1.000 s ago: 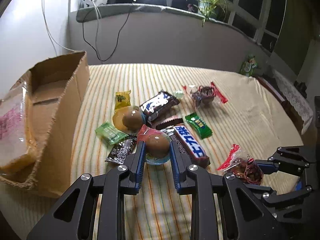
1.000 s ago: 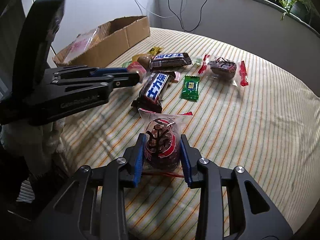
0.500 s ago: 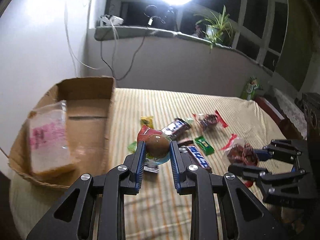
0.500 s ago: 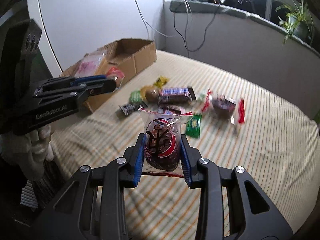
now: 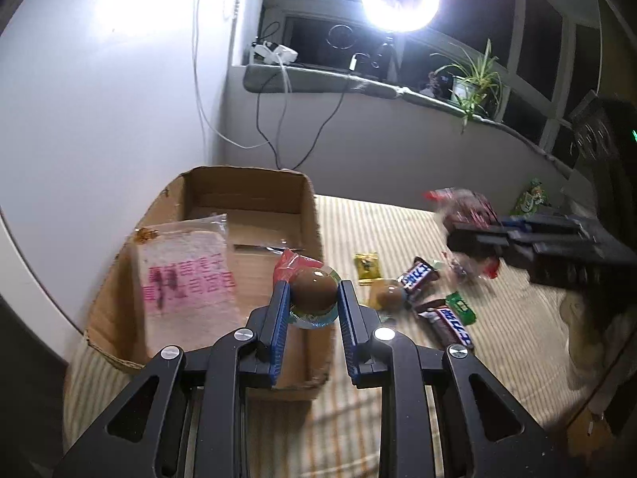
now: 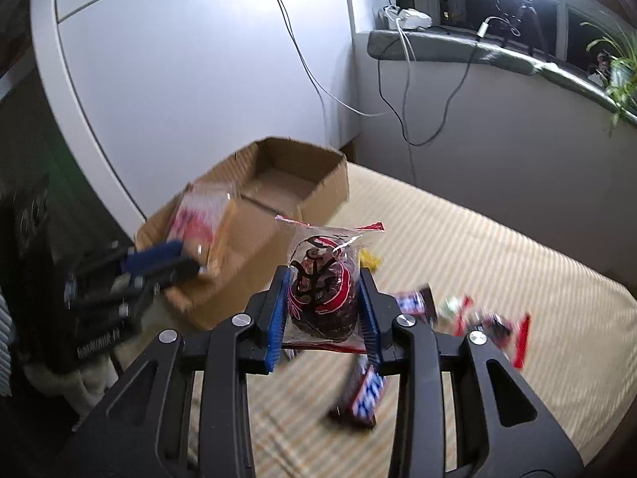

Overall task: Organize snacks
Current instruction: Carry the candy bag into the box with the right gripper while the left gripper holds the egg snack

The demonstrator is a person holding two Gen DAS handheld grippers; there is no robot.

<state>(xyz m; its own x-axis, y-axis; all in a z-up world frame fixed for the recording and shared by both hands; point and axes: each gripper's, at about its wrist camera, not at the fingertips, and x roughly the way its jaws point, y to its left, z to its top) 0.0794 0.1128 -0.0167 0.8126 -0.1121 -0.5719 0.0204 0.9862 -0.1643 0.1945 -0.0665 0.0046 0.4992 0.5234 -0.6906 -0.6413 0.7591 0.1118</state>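
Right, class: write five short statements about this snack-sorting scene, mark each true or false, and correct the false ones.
1. The left gripper is shut on a round brown snack in a clear cup. True.
2. The right gripper is empty. False: it grips a dark snack in a clear, red-printed wrapper.
3. The cardboard box already holds a bagged slice of bread. True.
4. Every snack is off the striped cloth. False: chocolate bars, a yellow packet and a green packet lie there.
5. The box is closed with its flaps folded over. False: it is open on top.
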